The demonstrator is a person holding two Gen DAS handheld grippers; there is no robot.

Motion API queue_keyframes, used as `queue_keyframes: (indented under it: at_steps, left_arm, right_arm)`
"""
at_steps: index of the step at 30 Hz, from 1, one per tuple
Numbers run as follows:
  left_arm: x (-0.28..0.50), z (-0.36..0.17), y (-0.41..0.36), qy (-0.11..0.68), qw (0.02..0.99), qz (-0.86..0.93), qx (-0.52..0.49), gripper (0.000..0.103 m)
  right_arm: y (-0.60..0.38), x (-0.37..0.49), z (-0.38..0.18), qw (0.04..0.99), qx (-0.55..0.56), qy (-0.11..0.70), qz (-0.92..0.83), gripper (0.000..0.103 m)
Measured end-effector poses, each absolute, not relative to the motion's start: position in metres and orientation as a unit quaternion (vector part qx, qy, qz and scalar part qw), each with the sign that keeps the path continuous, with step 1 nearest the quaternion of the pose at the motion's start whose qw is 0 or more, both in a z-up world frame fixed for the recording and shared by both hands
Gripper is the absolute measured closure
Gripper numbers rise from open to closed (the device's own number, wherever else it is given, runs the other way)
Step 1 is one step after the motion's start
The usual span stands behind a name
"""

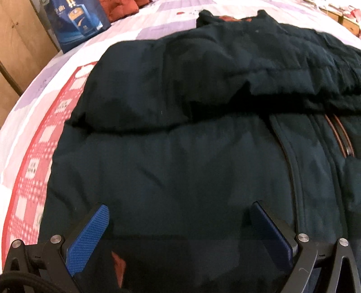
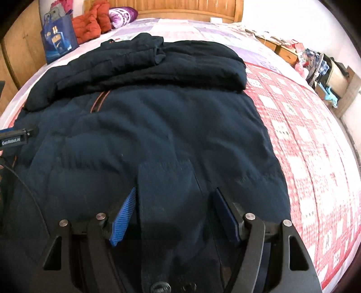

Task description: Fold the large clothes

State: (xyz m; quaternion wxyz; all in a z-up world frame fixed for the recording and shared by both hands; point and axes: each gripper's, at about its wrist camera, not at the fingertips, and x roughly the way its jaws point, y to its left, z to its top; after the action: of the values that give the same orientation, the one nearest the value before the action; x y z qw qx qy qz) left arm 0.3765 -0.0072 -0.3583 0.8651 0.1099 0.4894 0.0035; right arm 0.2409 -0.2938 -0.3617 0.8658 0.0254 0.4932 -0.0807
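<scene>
Bed (image 2: 304, 139): wooden headboard at far end, cover in red-and-white check with pale lilac patches. Dark navy padded jacket (image 2: 158, 135) lies flat across it, sleeves folded over upper body. Blue bag (image 2: 59, 41) stands near far left edge; orange-red garment (image 2: 90, 23) and purple-patterned bundle (image 2: 123, 13) beside headboard.

Wooden headboard (image 2: 189, 9); patchwork-covered bed (image 2: 304, 139); wooden wardrobe (image 1: 20, 40); white wall (image 2: 282, 15)
</scene>
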Motion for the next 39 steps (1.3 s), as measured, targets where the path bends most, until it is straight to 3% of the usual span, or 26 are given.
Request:
queue_keyframes:
  at_steps: [7, 14, 18, 27, 35, 39]
  left_arm:
    - [0.338, -0.363, 0.02, 0.499, 0.861, 0.018, 0.097, 0.0]
    - [0.267, -0.375, 0.1, 0.518, 0.846, 0.092, 0.086, 0.0]
    - [0.235, -0.354, 0.14, 0.496, 0.864, 0.086, 0.007, 0.0]
    - [0.16, -0.336, 0.164, 0.5, 0.847, 0.171, 0.052, 0.0]
    - [0.077, -0.321, 0.258, 0.524, 0.785, 0.331, 0.017, 0.0]
    - [0.063, -0.312, 0.262, 0.515, 0.796, 0.317, 0.005, 0.0]
  right_arm:
    - [-0.286, 0.211, -0.36, 0.866, 0.007, 0.494, -0.078, 0.029]
    - [-0.31, 0.157, -0.353, 0.873, 0.027, 0.48, -0.082, 0.029]
    - [-0.328, 0.124, -0.349, 0.863, 0.035, 0.491, -0.113, 0.029]
    - [-0.344, 0.038, -0.355, 0.841, 0.041, 0.532, -0.094, 0.029]
    - [-0.368, -0.01, -0.354, 0.835, 0.037, 0.537, -0.11, 0.029]
    - [-0.36, -0.022, -0.345, 0.841, 0.039, 0.527, -0.119, 0.029]
